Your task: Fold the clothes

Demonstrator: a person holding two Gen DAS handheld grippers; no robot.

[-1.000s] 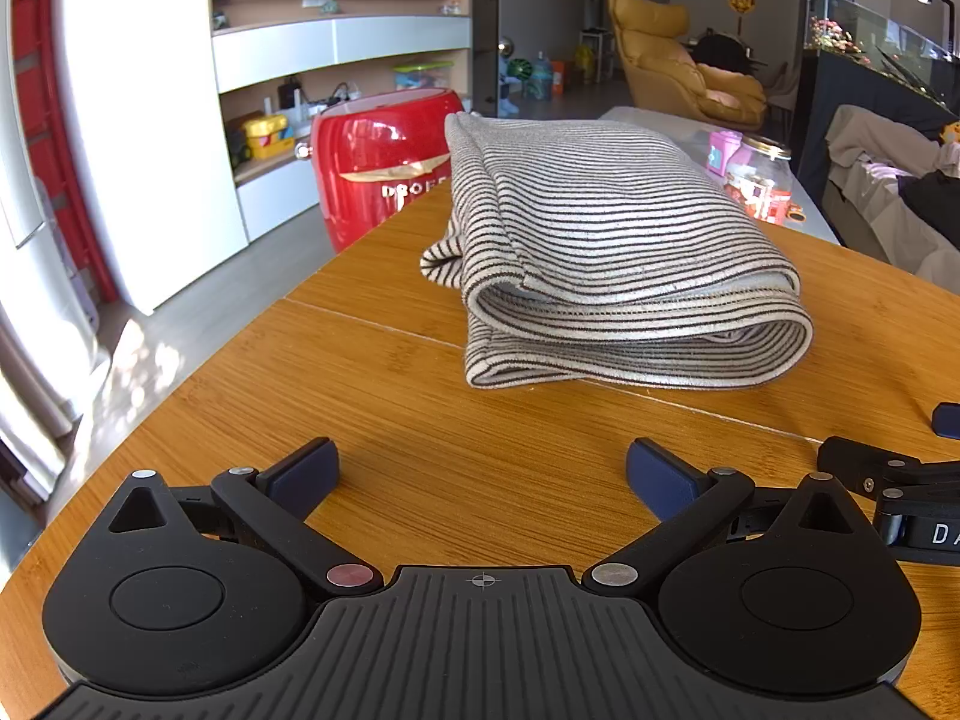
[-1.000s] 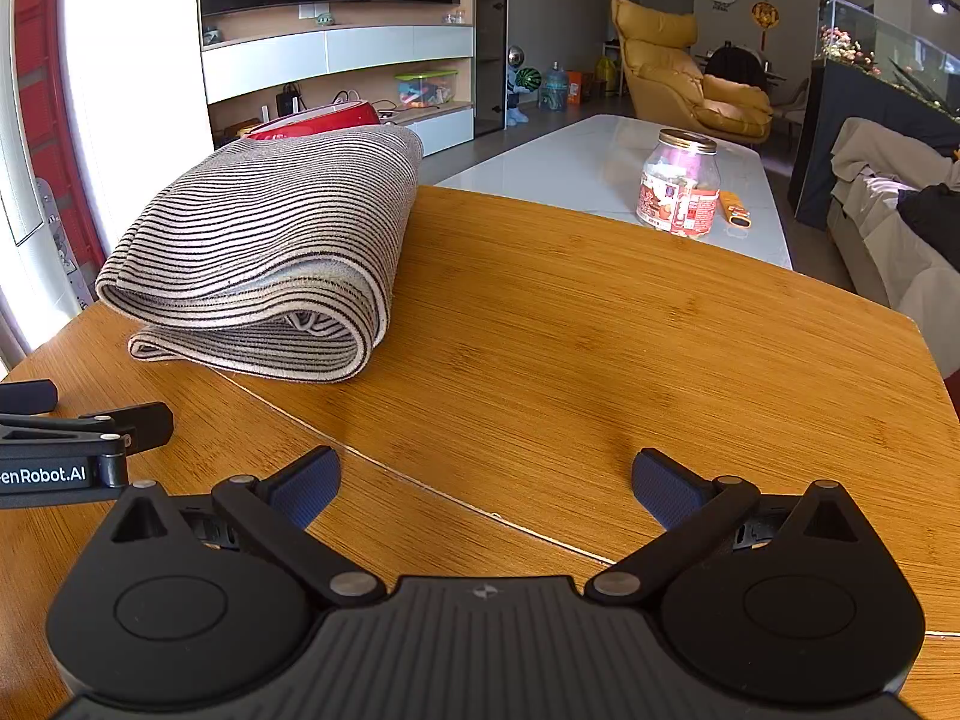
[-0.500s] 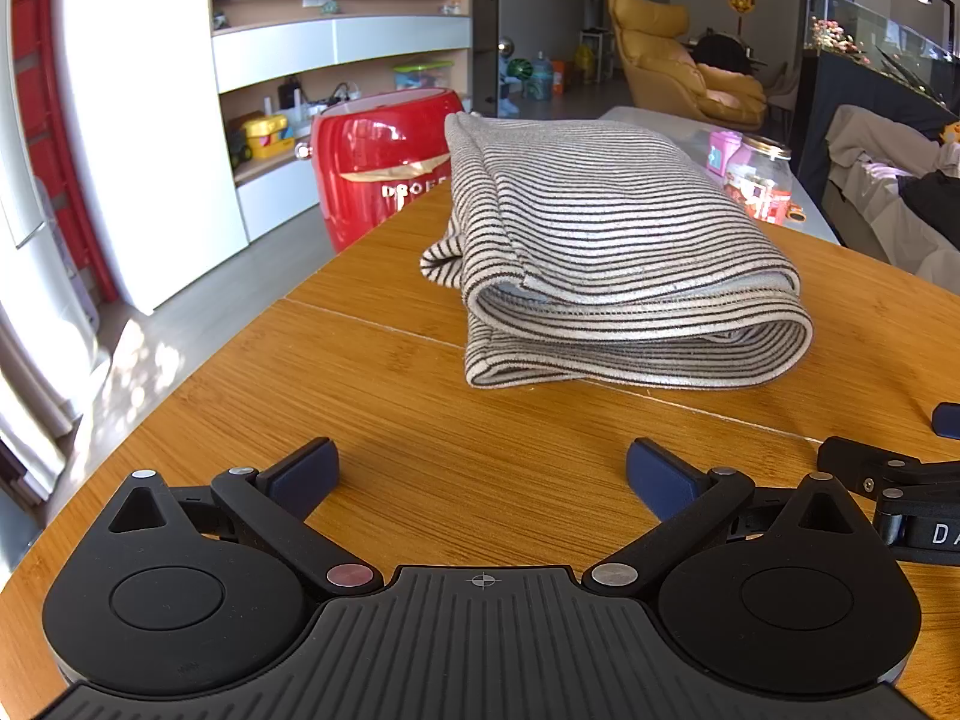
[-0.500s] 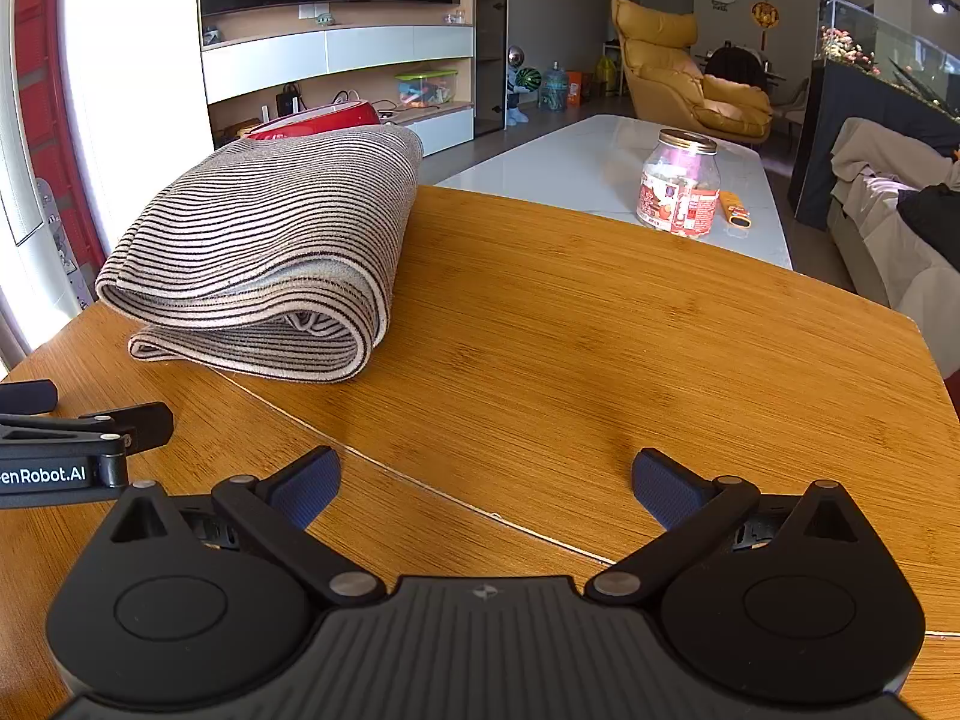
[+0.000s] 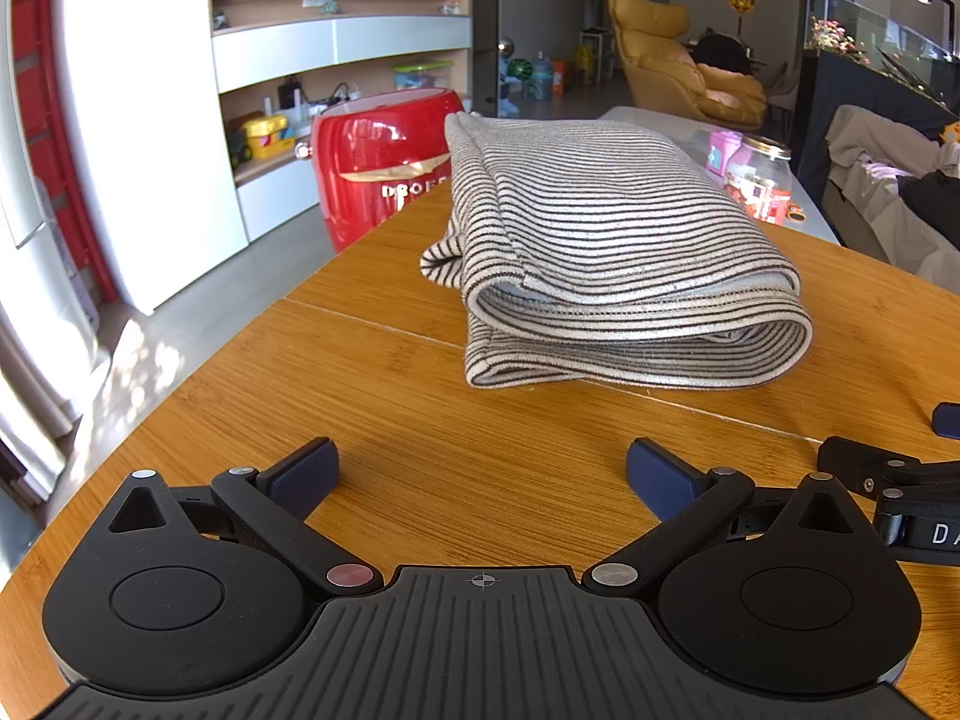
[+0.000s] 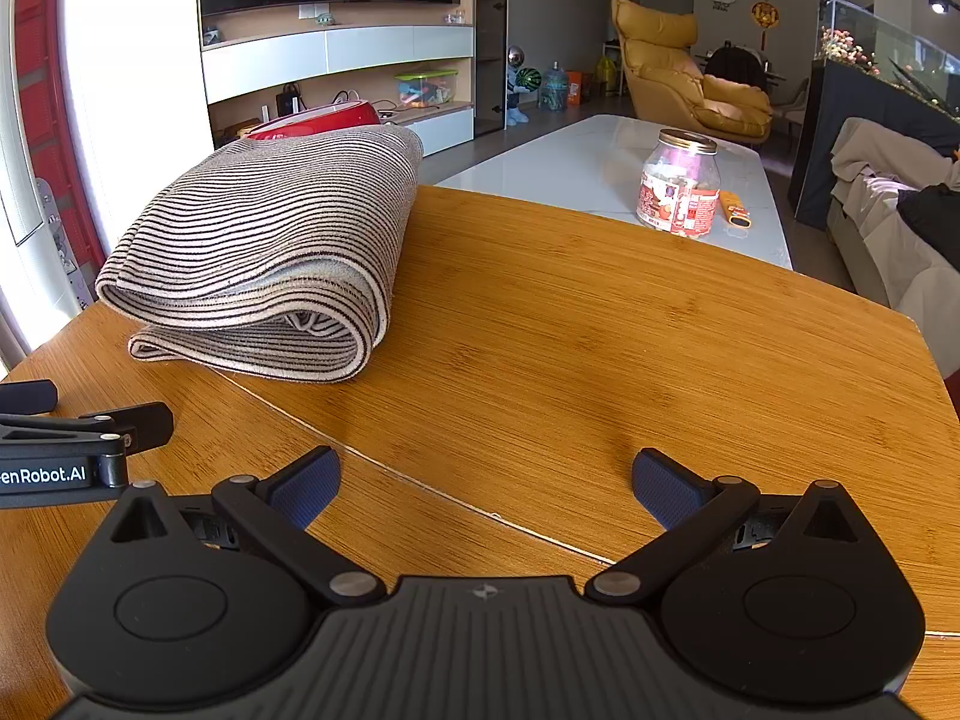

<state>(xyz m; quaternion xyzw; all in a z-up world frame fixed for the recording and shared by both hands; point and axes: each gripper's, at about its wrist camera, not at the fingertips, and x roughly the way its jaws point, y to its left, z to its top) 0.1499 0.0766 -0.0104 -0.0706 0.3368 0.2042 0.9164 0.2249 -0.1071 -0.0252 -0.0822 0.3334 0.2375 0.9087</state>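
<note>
The folded garment (image 5: 618,252) lies on the table (image 5: 372,396), ahead of the left gripper (image 5: 483,468) and ahead and to the left of the right gripper (image 6: 486,480), well apart from both. The two grippers sit side by side over the near part of the table, jaws spread with nothing between them. Behind the table stands a low table (image 6: 576,162) carrying a jar (image 6: 680,190), and beyond the garment a round appliance (image 5: 378,165)

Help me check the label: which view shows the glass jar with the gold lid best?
The right wrist view: the glass jar with the gold lid stands whole on the white table. In the left wrist view the jar is partly hidden behind the folded striped garment.
</note>
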